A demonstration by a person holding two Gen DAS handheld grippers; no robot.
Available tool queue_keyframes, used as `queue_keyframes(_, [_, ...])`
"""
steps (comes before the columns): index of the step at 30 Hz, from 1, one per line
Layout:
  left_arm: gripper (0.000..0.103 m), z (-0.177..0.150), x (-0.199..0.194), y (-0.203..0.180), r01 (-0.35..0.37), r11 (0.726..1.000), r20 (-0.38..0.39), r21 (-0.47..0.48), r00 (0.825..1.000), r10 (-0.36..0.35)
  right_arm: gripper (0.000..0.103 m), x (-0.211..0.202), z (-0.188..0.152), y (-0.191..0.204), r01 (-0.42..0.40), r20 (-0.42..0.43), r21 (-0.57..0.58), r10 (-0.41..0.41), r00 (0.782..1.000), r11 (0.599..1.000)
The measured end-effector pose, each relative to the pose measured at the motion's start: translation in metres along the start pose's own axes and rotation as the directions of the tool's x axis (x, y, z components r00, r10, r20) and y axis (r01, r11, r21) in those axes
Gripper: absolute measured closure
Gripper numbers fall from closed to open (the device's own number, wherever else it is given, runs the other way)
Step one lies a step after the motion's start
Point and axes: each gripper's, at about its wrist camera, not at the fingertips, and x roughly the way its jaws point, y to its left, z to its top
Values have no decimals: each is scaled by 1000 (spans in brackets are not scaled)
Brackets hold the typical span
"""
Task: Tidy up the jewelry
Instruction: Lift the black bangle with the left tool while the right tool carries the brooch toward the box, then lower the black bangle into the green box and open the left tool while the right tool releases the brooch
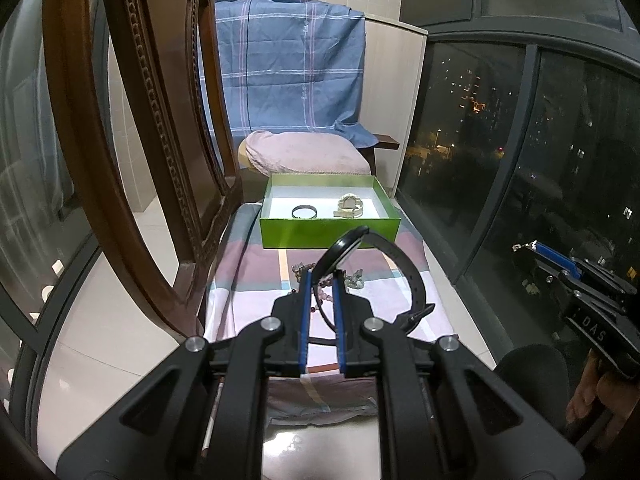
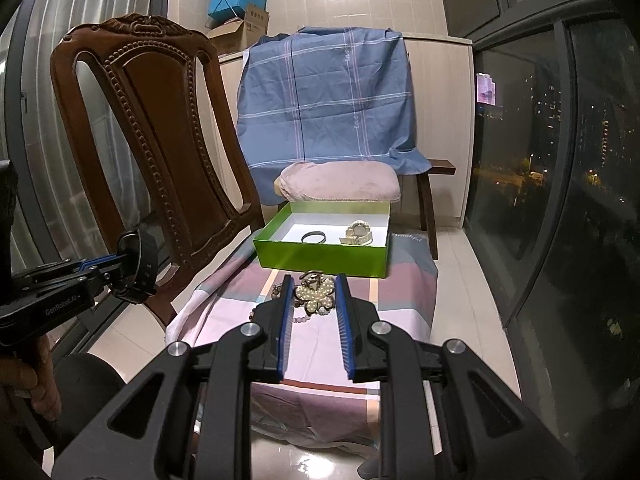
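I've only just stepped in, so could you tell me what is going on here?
A person is sorting jewelry with a handheld gripper in each hand. The left gripper is shut on a black watch, held above the striped cloth. The right gripper holds a pearl flower brooch between its fingers. Ahead, the green box already contains a dark ring-shaped band and a pale gold watch. Beaded pieces remain on the cloth.

- Box (image 2: pixel 320 258): bright green outside, white inside.
- Watch (image 1: pixel 384 256) at twelve o'clock: black.
- Bench cloth (image 2: pixel 400 292): pink, mauve, grey checks.
- Draped sheet (image 2: pixel 328 96): blue plaid.
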Motion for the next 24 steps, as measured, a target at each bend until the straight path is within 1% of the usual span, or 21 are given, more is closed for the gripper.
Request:
queue_keyframes(3, [92, 4, 7, 0, 3, 1000, -8, 2, 1000, -3, 82, 7, 3, -1, -4, -5, -3, 4, 1000, 1000])
queue_keyframes(6, [92, 18, 18, 1, 0, 1000, -5, 7, 1000, 0, 82, 19, 15, -7, -15, -1, -1, 15, 1000, 1000])
queue_keyframes(8, [92, 35, 31, 0, -4, 1000, 7, 23, 1000, 4, 82, 29, 27, -13, -17, 10, -2, 17, 1000, 1000])
queue_keyframes(10, [92, 52, 45, 2, -9, 1000, 19, 28, 1000, 8, 82, 45, 46, -20, -17, 27, -18, 18, 999, 1000])
queue_keyframes(13, [92, 88, 77, 6, -7, 1000, 31, 26, 999, 6, 82, 80, 78, -31, -13, 39, -36, 15, 999, 999])
queue_keyframes(15, [92, 114, 106, 12, -14, 1000, 27, 18, 1000, 14, 82, 114, 100, -42, -12, 31, -39, 14, 999, 999])
queue_keyframes(17, [92, 135, 137, 21, -2, 1000, 17, -10, 1000, 2, 82, 149, 118, -52, -12, 20, -30, 13, 1000, 999])
queue_keyframes(18, [92, 148, 161, 25, 2, 1000, -2, -15, 1000, -2, 82, 177, 128, -60, -2, 1, -30, 2, 1000, 1000])
queue_keyframes(19, [92, 156, 182, 29, -1, 1000, -21, -19, 1000, 0, 82, 195, 134, -65, -2, -14, -26, 1, 1000, 1000])
queue_keyframes(20, [92, 163, 204, 33, 0, 1000, -37, -31, 999, -1, 82, 211, 138, -69, -4, -29, -16, 4, 1000, 1000])
queue_keyframes(21, [92, 168, 221, 36, -2, 1000, -52, -30, 999, 0, 82, 240, 143, -77, -5, -57, 1, 5, 998, 1000])
queue_keyframes(22, [92, 172, 242, 38, -5, 1000, -79, -24, 997, 3, 82, 258, 144, -81, -1, -78, 2, 2, 997, 1000])
queue_keyframes(23, [92, 174, 262, 42, -14, 1000, -103, -28, 995, 11, 82, 274, 144, -84, 4, -97, 2, -4, 995, 1000])
queue_keyframes(24, [92, 176, 287, 47, -28, 999, -127, -37, 992, 23, 82, 302, 144, -89, 19, -128, 1, -19, 992, 1000])
